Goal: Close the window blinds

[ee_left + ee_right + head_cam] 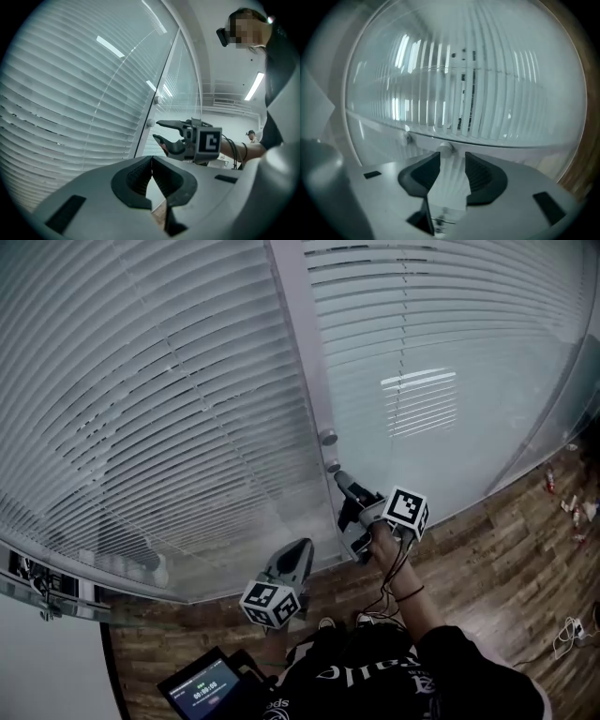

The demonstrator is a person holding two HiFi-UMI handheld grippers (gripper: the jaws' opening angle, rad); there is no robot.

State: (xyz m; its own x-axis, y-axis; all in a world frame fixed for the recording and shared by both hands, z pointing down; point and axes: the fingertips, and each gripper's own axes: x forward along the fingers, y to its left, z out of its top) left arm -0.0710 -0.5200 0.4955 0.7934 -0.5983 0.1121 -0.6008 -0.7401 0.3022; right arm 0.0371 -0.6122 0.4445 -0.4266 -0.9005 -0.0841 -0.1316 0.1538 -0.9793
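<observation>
Our right claw [452, 158] gapes apart, blind knob [446, 149] just ahead at 12 o'clock; left claw [151, 164] pinched together, empty. Close off-centre and we'd likely slip off it.

Tablet screen [203, 688], bottom left of head view: white timer-like digits in colon groups, too small to read surely. Black shirt [375, 681]: white print, partly in view, letters "alle" readable, rest cut off. Lower cube [270, 604], upper cube [407, 510]: black-white square code markers, no letters.
</observation>
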